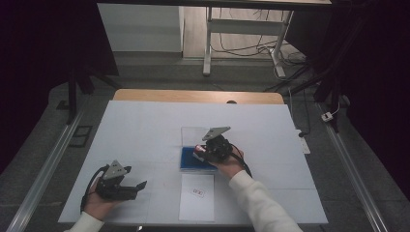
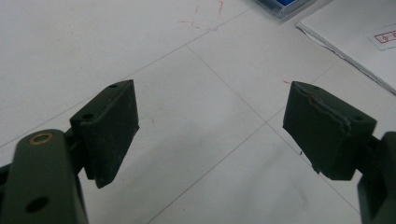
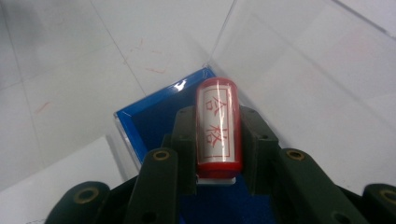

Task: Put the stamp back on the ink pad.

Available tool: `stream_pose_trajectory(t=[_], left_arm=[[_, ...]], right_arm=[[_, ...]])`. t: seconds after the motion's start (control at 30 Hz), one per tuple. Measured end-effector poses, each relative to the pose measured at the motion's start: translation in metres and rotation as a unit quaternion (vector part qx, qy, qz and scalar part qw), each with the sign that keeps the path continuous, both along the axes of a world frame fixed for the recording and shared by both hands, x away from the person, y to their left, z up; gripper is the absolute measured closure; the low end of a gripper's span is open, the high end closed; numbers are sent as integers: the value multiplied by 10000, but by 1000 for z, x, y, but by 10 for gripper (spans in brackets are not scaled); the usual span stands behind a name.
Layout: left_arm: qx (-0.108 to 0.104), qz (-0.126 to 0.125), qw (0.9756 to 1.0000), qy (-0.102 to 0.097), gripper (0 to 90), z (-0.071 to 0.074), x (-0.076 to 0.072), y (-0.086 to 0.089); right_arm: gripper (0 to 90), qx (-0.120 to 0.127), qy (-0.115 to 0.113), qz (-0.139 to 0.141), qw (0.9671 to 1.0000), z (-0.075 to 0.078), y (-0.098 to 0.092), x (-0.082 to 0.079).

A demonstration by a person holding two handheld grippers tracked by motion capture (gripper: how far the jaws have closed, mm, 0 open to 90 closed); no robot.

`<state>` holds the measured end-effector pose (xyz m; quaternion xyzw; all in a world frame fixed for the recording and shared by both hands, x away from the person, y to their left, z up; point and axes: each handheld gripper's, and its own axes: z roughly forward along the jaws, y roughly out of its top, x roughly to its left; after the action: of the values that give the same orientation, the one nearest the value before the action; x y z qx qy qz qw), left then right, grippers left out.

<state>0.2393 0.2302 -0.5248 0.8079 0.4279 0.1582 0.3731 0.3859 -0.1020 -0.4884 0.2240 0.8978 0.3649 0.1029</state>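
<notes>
One red rectangular stamp (image 3: 218, 126) with red characters on its white face, one shallow blue ink-pad box (image 1: 193, 159) with a clear hinged lid (image 1: 195, 134), and one white sheet of paper (image 1: 197, 203) lie in the working area, and the person holds two black two-jaw grippers. The sheet carries a single small red-framed stamp mark (image 1: 197, 193).

The blue box sits open on the white table cover (image 1: 145, 125), its clear lid folded back on the far side. In the right gripper view the blue interior shows beneath the stamp, with the transparent lid wall rising just behind it; nothing else can be made out inside the box.

The right gripper (image 3: 218, 140) has its jaws drawn in narrow and clamped on the two long sides of the red stamp, whose printing face looks up toward the camera. In the high view this gripper and the stamp hang over the near right part of the blue box; whether the stamp touches the pad cannot be told.

The left gripper (image 2: 210, 126) stands with its jaws spread wide and nothing between them, over bare table cover at the near left, well apart from the box and the paper.
</notes>
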Motion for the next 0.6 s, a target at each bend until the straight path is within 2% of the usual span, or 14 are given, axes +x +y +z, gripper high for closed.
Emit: stream_pose_trajectory(t=[0.1, 0.4, 0.6], left_arm=[[5, -11, 10000, 6, 179, 0, 0, 0], [33, -27, 10000, 21, 179, -1, 0, -1], [19, -18, 10000, 17, 179, -1, 0, 0]], right_arm=[[699, -92, -10, -13, 10000, -3, 1, 2], [691, -109, -37, 65, 9999, -5, 2, 2], [485, 102, -35, -25, 9999, -1, -3, -2]])
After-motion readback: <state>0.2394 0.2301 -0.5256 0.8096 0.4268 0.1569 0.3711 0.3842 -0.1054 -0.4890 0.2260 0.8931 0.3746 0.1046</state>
